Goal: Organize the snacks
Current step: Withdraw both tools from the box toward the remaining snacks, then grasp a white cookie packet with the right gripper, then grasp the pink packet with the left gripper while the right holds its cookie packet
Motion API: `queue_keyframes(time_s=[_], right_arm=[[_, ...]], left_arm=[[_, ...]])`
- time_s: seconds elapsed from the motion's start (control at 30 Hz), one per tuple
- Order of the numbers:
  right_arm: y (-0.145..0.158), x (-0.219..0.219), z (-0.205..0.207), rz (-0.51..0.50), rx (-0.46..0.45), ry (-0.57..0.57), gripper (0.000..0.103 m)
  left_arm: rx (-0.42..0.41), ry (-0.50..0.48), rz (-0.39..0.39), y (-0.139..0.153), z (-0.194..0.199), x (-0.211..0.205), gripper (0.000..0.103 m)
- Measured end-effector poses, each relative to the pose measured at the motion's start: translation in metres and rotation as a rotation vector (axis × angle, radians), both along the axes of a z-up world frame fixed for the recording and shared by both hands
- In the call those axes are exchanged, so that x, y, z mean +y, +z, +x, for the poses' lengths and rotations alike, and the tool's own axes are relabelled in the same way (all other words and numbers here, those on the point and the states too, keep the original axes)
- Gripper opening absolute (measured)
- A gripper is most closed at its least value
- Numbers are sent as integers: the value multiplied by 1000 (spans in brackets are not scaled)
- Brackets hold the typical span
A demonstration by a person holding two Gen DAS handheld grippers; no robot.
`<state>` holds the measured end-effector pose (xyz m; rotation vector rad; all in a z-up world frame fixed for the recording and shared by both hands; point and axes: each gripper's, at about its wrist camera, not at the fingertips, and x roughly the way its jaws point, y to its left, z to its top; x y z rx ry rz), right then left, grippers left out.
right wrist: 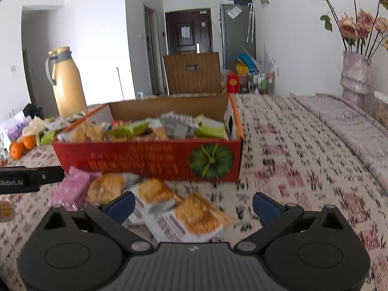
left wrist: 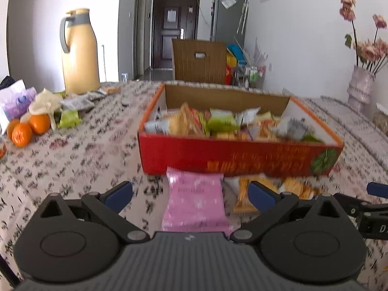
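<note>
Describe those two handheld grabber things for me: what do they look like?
Both match. The left gripper and right gripper each have a ribbed dark-grey body, black hinged linkage arms with silver pivot pins, round black side discs and blue finger pads. White lettering marks the left one's side.

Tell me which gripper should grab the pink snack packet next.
Left. The pink packet lies centred between the open left gripper jaws. The right gripper frames the cracker packets; pink sits off to its left.

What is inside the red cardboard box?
The red cardboard box holds a loose pile of snack packets: green ones, a grey one and orange cracker packs. The pile hides any lower layers and the box floor.
</note>
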<state>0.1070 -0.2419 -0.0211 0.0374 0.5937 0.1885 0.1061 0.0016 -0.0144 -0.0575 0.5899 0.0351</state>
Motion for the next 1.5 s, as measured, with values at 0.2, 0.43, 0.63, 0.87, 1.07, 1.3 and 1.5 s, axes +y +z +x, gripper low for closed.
queue_keyframes(time_s=[0.2, 0.43, 0.63, 0.87, 1.07, 1.3, 1.5], right_arm=[[-17, -3, 2, -15, 58, -11, 103], [-13, -1, 17, -8, 62, -55, 103], [-22, 8, 38, -50, 130, -105, 102], [-30, 8, 31, -73, 154, -107, 92], [-31, 7, 23, -78, 143, -106, 89], [-29, 4, 9, -78, 119, -92, 68], [-27, 4, 2, -73, 94, -62, 46]], left_arm=[[17, -16, -5, -13, -1, -1, 103], [22, -24, -23, -17, 2, 0, 103], [27, -24, -31, -19, 3, 0, 103], [37, -23, -40, -20, 4, 1, 103], [39, -19, -40, -21, 4, 2, 103], [42, -12, -36, -21, 4, 2, 103], [45, -6, -35, -22, 4, 2, 103]])
